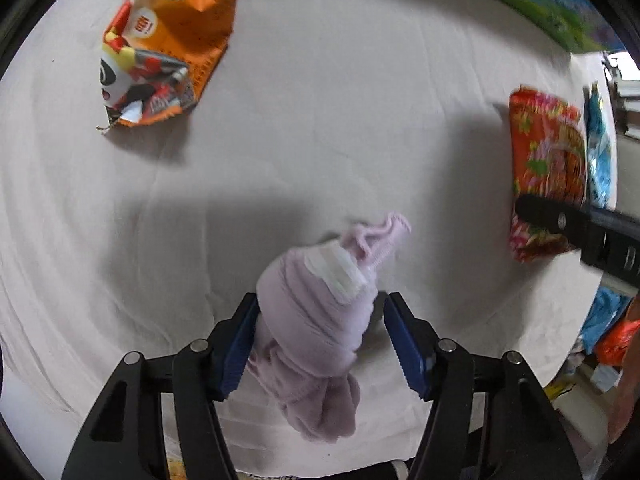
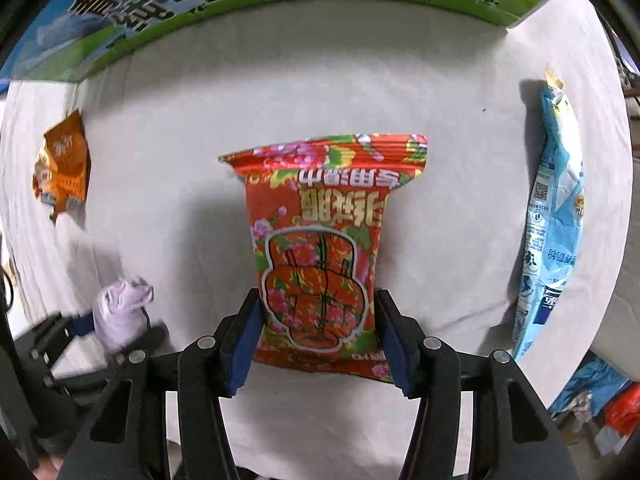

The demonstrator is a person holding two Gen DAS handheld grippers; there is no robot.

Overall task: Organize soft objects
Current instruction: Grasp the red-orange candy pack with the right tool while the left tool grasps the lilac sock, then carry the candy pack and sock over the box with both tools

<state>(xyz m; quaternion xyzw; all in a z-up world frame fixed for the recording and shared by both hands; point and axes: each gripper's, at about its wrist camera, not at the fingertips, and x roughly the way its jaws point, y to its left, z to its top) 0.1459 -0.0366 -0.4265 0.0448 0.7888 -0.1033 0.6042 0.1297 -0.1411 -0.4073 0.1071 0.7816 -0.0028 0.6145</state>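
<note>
Left wrist view, left to right. Crumpled orange foil snack bag (image 1: 168,40) lies at 11 o'clock on the white cloth-covered table (image 1: 340,120), well apart from everything else. At 6 o'clock the left gripper (image 1: 320,344) has its jaws spread around a knotted lilac fabric bundle (image 1: 320,320); the left pad touches the cloth, the right pad shows a gap, so the hold looks loose or not yet made. At 3 o'clock sits the red floral plastic packet (image 1: 544,160).

Right wrist view. The right gripper (image 2: 316,340) flanks that packet's (image 2: 320,248) lower end, pads at or just beside its edges; whether it is pinching cannot be told. A pale blue printed pouch (image 2: 556,220) lies at 3 o'clock, a green-and-blue printed carton (image 2: 200,12) across 12.

Judgement: sorting is midway at best. Four soft items are scattered, none visibly grouped.
</note>
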